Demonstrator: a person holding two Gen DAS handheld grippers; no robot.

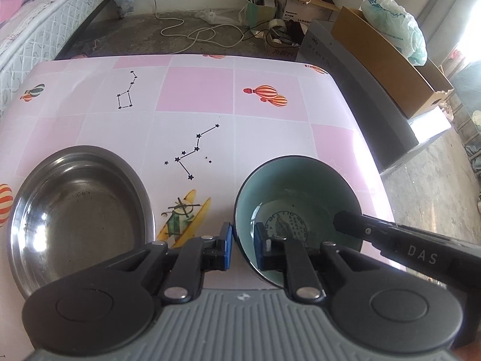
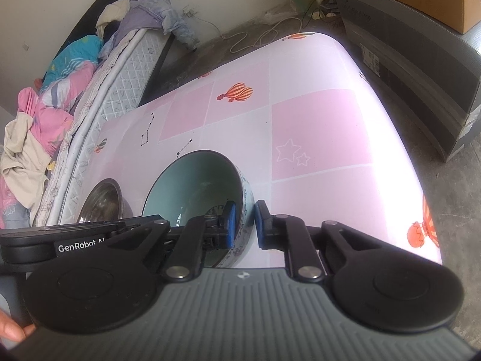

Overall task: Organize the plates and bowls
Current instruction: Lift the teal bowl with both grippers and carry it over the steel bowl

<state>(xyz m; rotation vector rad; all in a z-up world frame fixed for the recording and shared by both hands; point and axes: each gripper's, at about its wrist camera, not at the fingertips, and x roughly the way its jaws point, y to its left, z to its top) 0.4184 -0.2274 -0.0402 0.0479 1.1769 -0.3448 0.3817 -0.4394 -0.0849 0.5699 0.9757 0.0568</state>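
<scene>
A ceramic bowl (image 1: 300,186), teal inside with a picture at its bottom, stands on the pink checked table (image 1: 195,96) near the front right. My left gripper (image 1: 243,245) is shut on the bowl's near-left rim, one blue pad outside and one inside. In the right wrist view my right gripper (image 2: 244,224) is shut on the same bowl (image 2: 192,180) at its right wall, again one pad on each side. One of the right gripper's fingers (image 1: 348,222) shows inside the bowl. A shallow steel dish (image 1: 78,210) lies to the left, apart from the bowl.
A bed with a mattress (image 1: 39,30) and heaped bedding (image 2: 45,105) runs along the table's left side. Cardboard boxes (image 1: 387,57) and a grey case stand on the floor to the right. A white cable (image 1: 192,33) lies on the floor beyond the table.
</scene>
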